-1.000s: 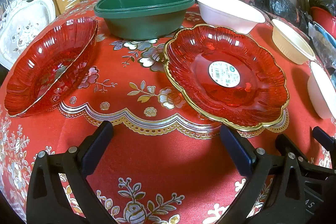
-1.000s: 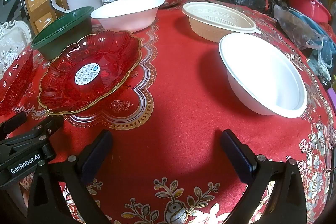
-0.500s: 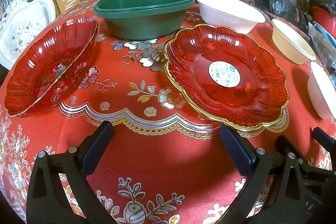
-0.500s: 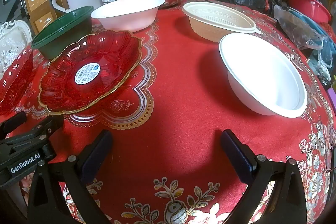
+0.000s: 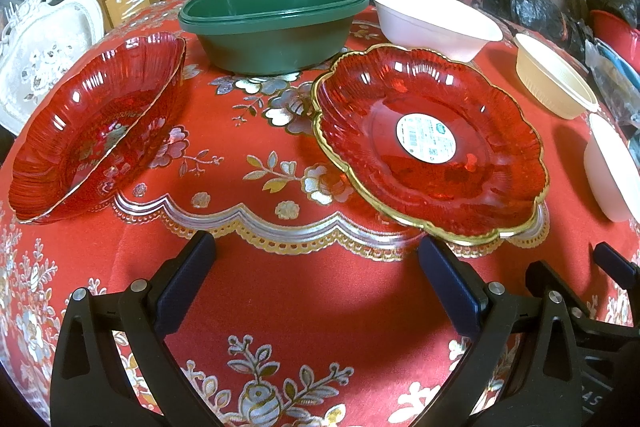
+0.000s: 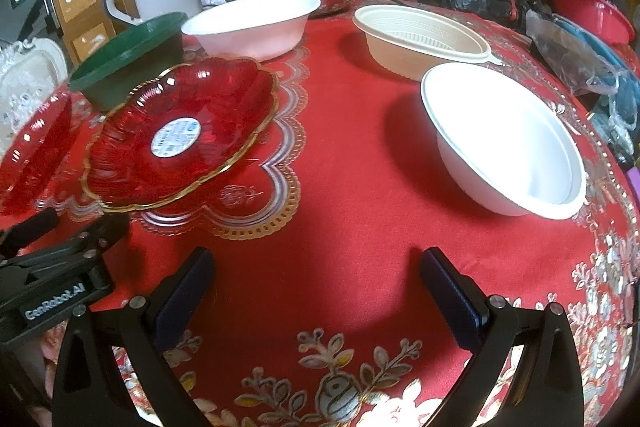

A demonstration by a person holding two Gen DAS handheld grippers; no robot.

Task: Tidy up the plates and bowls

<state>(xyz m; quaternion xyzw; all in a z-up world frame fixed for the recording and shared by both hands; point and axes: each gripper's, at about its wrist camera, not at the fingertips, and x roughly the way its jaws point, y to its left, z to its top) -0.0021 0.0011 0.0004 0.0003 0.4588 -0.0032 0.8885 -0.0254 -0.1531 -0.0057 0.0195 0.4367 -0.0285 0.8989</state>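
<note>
Both grippers, left (image 5: 316,279) & right (image 6: 316,283): jaws wide apart, empty, above red tablecloth (image 6: 340,187).

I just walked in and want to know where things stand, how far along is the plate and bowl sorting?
Barely begun. Nothing looks stacked: the gold-rimmed red plate, the other red plate, the green bowl, the pinkish bowl, the cream bowl and the white bowl each sit apart on the red tablecloth. Nothing is in hand: left gripper and right gripper are open, empty. All grouping remains.
</note>
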